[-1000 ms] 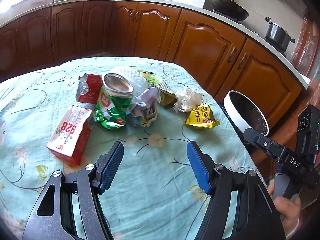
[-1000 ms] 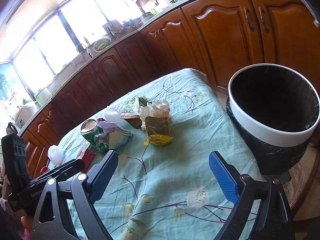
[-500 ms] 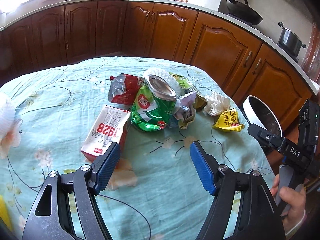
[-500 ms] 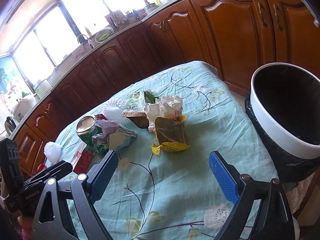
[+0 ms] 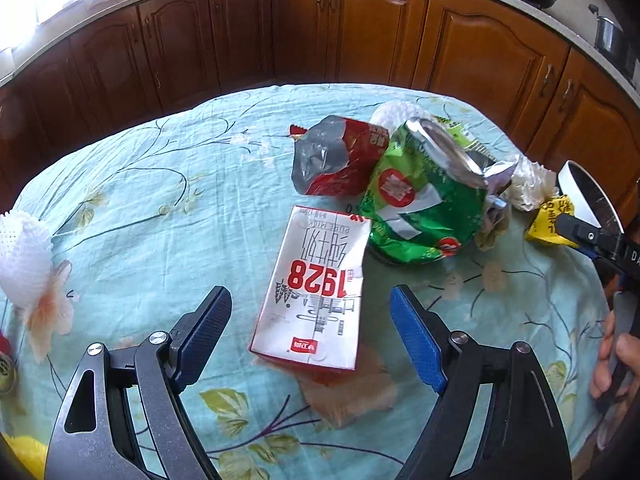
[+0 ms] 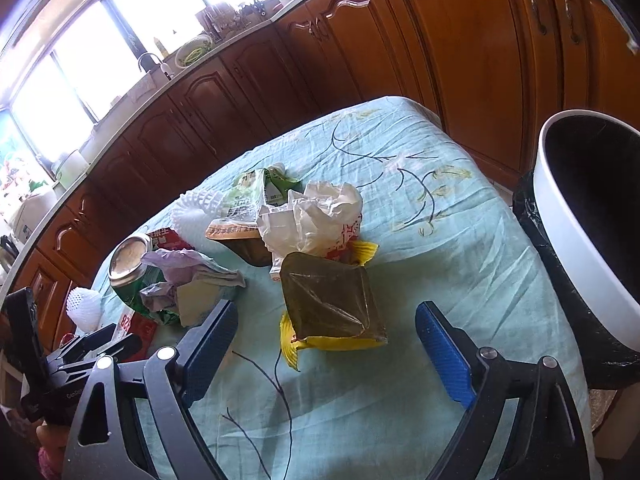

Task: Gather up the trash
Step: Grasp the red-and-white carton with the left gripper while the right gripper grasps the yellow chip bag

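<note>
Trash lies in a heap on the teal floral tablecloth [image 5: 160,200]. My left gripper [image 5: 310,336] is open, its blue pads either side of the near end of a white and red milk carton [image 5: 316,288]. Behind it lie a crushed green can [image 5: 420,204] and a red foil wrapper [image 5: 336,156]. My right gripper [image 6: 326,352] is open just before a yellow snack packet [image 6: 332,304]. Crumpled white paper [image 6: 316,216] and a green wrapper [image 6: 252,192] lie beyond it. The can also shows in the right wrist view [image 6: 132,272].
A white-rimmed bin with a black liner [image 6: 580,232] stands off the table's right edge. A white foam net [image 5: 24,256] lies at the table's left. Brown kitchen cabinets [image 5: 360,32] curve behind the table. The right gripper shows at the right in the left wrist view [image 5: 600,240].
Both grippers have moved forward toward the trash. The left now straddles the milk carton's near end; the right has closed in on the yellow packet. Both stay open.
</note>
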### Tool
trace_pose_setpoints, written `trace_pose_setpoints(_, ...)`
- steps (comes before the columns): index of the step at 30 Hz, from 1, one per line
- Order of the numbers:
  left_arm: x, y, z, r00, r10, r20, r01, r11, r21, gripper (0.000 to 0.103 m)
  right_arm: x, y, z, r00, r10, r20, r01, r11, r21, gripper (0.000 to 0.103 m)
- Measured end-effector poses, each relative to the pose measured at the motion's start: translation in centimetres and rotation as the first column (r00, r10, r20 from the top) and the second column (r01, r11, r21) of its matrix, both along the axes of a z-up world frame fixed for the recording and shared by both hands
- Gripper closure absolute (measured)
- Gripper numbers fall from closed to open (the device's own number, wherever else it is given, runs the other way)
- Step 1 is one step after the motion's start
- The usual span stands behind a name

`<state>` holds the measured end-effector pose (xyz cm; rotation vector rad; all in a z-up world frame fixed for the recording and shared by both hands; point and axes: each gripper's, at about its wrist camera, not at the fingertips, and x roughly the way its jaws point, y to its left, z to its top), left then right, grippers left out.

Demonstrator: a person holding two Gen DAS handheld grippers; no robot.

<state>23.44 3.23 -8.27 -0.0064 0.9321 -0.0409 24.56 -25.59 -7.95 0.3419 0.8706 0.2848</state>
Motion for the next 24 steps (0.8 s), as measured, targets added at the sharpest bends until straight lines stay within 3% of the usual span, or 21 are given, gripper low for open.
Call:
trace_pose_setpoints(1, 0.0, 0.1, -0.3, 1.0, 0.004, -0.004, -0.004, 1.0, 0.004, 0.02, -0.1, 0.0, 0.0, 1.0, -0.003, 0.001, 0.003, 1.0, -0.004, 0.035)
trace_pose_setpoints(2, 0.1, 0.2, -0.6, 1.0, 0.005, -0.005, -0.005, 1.0, 0.005, 0.021, -0.1, 0.0, 0.0, 1.0, -0.004, -0.003, 0.004, 1.0, -0.004, 0.055)
trace_pose_setpoints(3, 0.0, 0.3, -0.7, 1.0, 0.005, 0.0, -0.005, 1.0, 0.011, 0.025, -0.1, -0.1, 0.0, 1.0, -0.004, -0.007, 0.004, 1.0, -0.003, 0.064)
trace_pose_setpoints(5, -0.3, 0.3, -0.9, 1.0, -0.004, 0.001, 0.004, 1.0, 0.017, 0.05, -0.5, 0.0, 0.1, 1.0, 0.001, 0.0, -0.001, 1.0, -0.006, 0.065)
trace_pose_setpoints(9, -1.4, 0.5, -0.5, 1.0, -0.008, 0.022, 0.008, 1.0, 0.004, 0.053, -2.0, -0.2, 0.9, 1.0, 0.017, 0.025, -0.017, 1.0, 0.003, 0.067)
trace_pose_setpoints(15, -3.9, 0.4, 1.2, 0.999, -0.024, 0.039, 0.027, 0.996, -0.089, 0.055, -4.1, -0.7, 2.4, 0.998, 0.028, 0.061, -0.029, 0.999, 0.016, 0.067)
trace_pose_setpoints(24, -5.8, -5.1, 3.5, 0.983, -0.159, 0.091, 0.171, 0.975, -0.14, 0.055, -7.1, -3.5, 3.8, 0.995, -0.014, 0.094, 0.012, 1.0, 0.021, 0.067)
